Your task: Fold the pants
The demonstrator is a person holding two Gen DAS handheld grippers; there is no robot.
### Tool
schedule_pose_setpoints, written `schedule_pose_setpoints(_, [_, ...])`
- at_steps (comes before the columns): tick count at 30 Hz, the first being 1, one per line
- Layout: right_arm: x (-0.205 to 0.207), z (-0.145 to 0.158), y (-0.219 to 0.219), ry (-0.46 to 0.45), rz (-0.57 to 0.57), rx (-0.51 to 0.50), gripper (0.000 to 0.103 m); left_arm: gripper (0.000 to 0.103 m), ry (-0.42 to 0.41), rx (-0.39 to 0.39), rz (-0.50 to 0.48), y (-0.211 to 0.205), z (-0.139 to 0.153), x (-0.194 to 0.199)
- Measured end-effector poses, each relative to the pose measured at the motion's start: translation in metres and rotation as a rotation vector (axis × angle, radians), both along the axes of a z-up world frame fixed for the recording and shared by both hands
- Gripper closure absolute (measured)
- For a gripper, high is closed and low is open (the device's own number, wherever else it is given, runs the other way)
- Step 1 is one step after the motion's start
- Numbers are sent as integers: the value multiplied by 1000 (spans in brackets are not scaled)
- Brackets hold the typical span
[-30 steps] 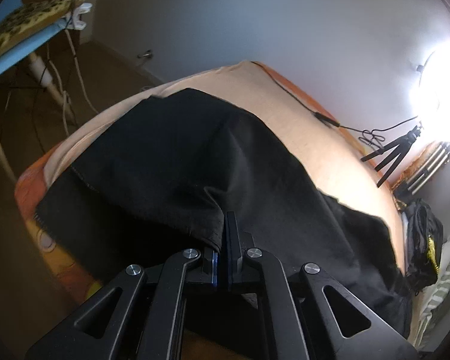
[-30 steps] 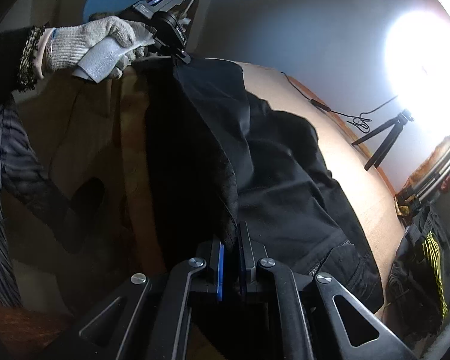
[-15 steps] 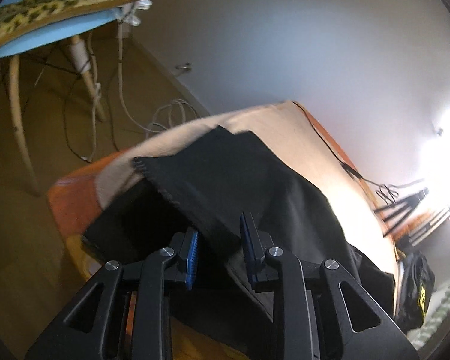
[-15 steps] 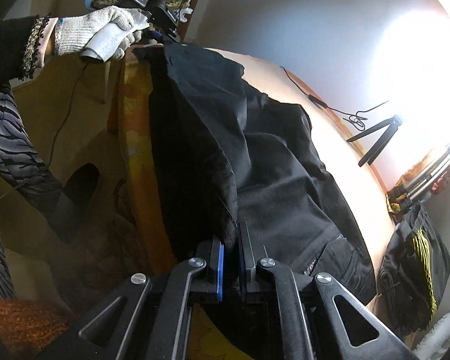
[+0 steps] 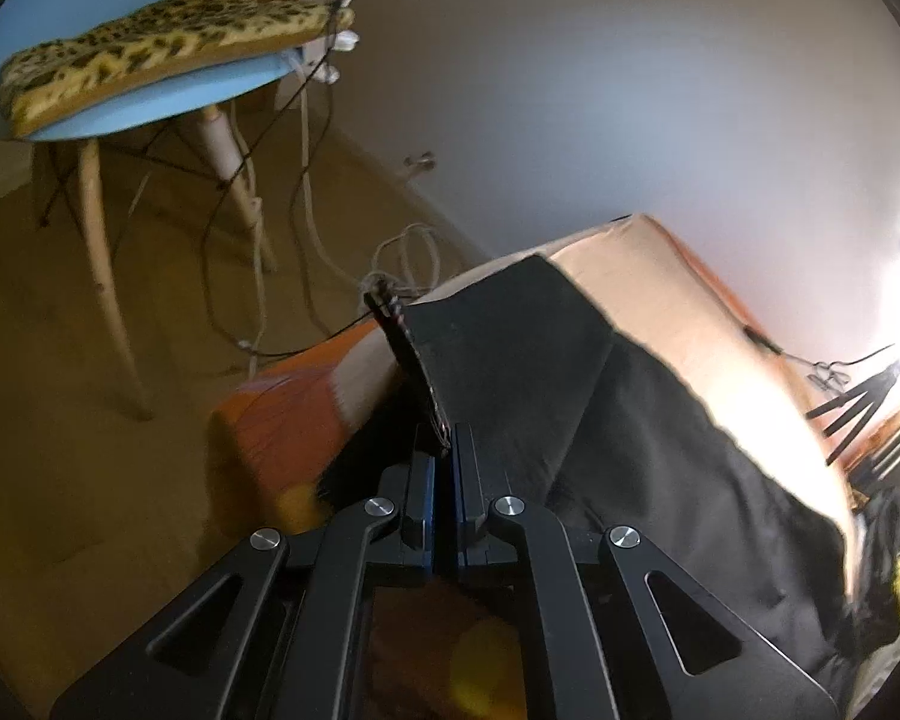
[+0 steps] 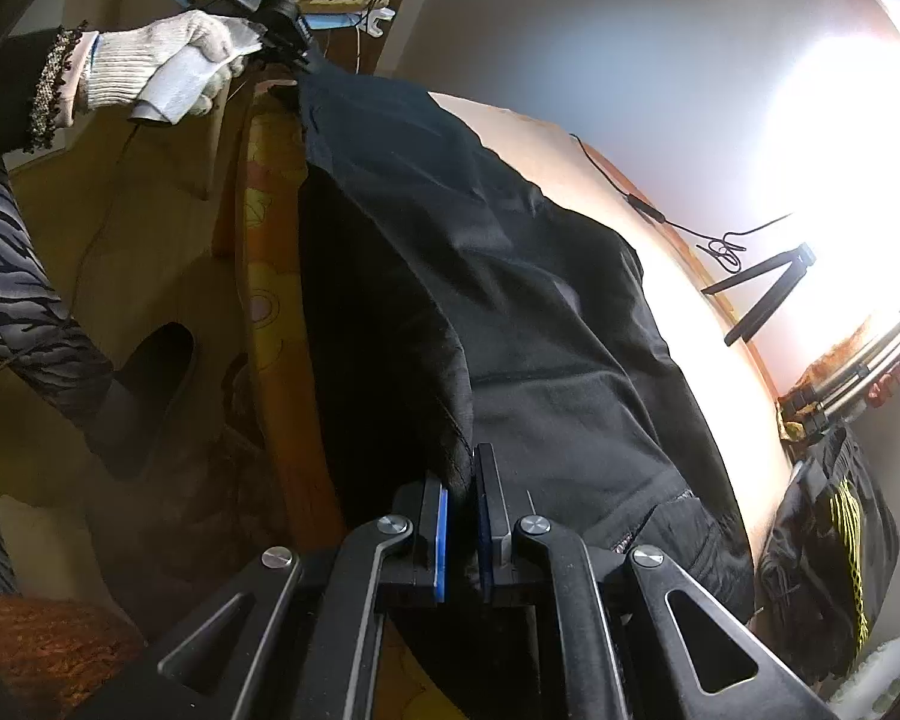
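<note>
Both grippers, left (image 5: 444,462) and right (image 6: 461,480), clamp the black pants (image 6: 510,300) along the bed's near edge (image 6: 258,252); the thin hem could slip free.

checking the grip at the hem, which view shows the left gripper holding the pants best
The left wrist view: the left gripper is shut on the stitched hem of the pants up close. The right wrist view shows it only far off, in the gloved hand.

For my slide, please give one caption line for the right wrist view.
Right hand-held gripper pinches black pants over the bed; gloved left hand lifts the far end.
</note>
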State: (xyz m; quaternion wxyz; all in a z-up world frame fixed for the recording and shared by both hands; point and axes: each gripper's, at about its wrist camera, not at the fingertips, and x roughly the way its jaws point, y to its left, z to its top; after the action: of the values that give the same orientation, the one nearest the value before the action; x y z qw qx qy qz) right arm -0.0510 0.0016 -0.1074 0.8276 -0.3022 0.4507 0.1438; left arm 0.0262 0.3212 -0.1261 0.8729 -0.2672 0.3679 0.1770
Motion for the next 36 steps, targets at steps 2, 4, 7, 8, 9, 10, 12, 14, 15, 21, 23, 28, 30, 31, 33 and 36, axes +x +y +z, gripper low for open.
schedule_pose_setpoints(2, [-2,-2,0,5,5,-7,98,99,2,11,-13,-1,-1,-2])
schedule_pose_setpoints(4, [-4,-3,-3,4,1,-17,98,96,16,13,-37,-2,-1,0])
schedule_pose_setpoints(7, [-3,-5,-11,6,-40,-34,98,83,62,-2,-50,0,-3,7])
schedule_pose_setpoints(8, [-2,-5,-15,13,-60,-17,98,82,73,2,-46,1,-2,7])
schedule_pose_setpoints(9, [-2,-5,-17,23,-71,-1,98,82,80,12,-37,3,0,6])
schedule_pose_setpoints(10, [-2,-7,-18,32,-79,13,97,82,84,23,-28,5,2,4])
schedule_pose_setpoints(12, [-4,-8,-17,39,-82,34,96,82,84,50,8,8,13,-2])
schedule_pose_setpoints(14, [-7,-7,-16,59,-90,68,93,82,70,80,20,8,25,-8])
schedule_pose_setpoints(15, [-8,-6,-17,69,-92,91,88,82,64,93,19,6,29,-10])
schedule_pose_setpoints(21, [-21,27,-51,72,-171,338,69,82,-5,176,-62,-31,61,-12])
schedule_pose_setpoints(23, [-27,45,-74,40,-222,432,66,82,-30,182,-138,-58,70,-10])
schedule_pose_setpoints(28, [-20,70,-160,-67,-497,573,45,82,-49,152,-384,-136,69,-4])
schedule_pose_setpoints(30, [-13,70,-201,-108,-621,636,42,82,-28,130,-506,-172,58,-2])
schedule_pose_setpoints(31, [-9,68,-218,-121,-677,656,40,82,-19,122,-551,-186,53,-2])
schedule_pose_setpoints(33, [1,59,-251,-129,-767,697,40,82,10,100,-646,-214,42,-1])
schedule_pose_setpoints(36, [14,39,-282,-107,-844,718,40,82,36,90,-730,-242,33,2])
